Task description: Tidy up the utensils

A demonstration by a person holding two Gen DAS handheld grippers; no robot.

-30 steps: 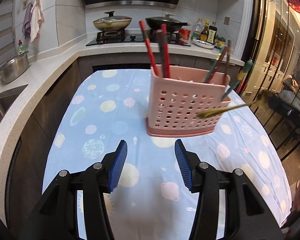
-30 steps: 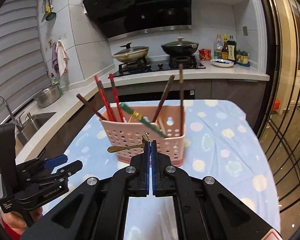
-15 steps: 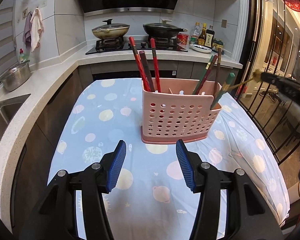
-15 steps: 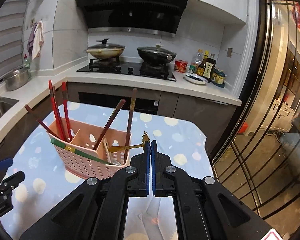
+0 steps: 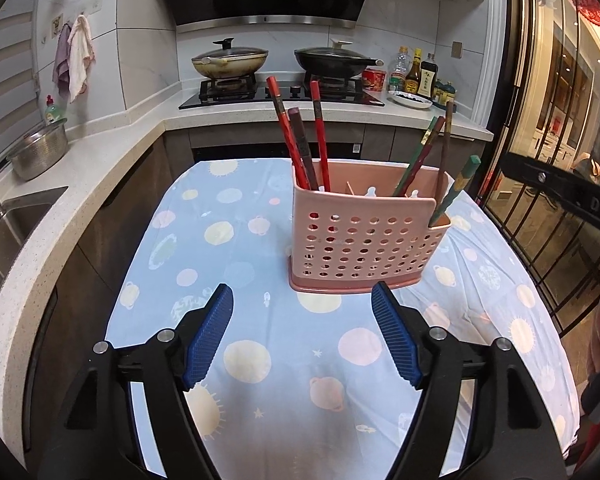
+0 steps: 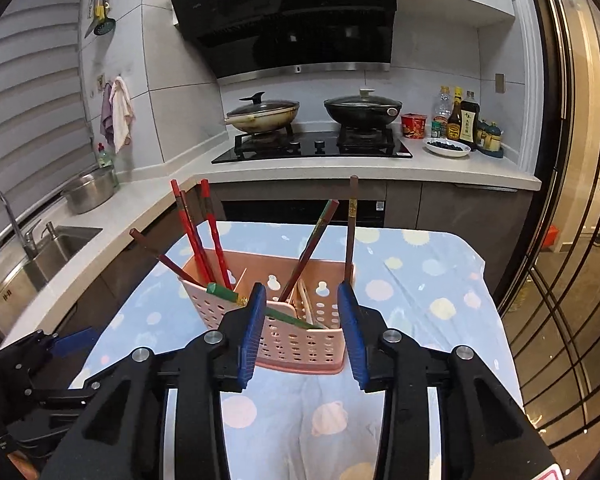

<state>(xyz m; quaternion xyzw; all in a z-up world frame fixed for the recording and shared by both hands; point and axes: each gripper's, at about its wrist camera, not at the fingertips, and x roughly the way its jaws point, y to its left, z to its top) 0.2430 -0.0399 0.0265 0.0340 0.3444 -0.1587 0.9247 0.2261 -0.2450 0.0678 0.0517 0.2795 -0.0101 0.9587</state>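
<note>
Table [image 5: 148,360], blue planet-print cloth [image 5: 240,272] over it; pink utensil caddy [image 5: 360,248] upright on cloth.

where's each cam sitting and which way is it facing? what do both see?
Left wrist: on the left gripper, angled down over the patterned tablecloth at the pink utensil holder; its own opening, empty jaws show, plus the right gripper's body at the right edge.
Right wrist: on the right gripper, angled down at the holder from nearer; its own opening, empty jaws show, with the left gripper at lower left.
Shared: holder, chopsticks, tablecloth, stove.
</note>
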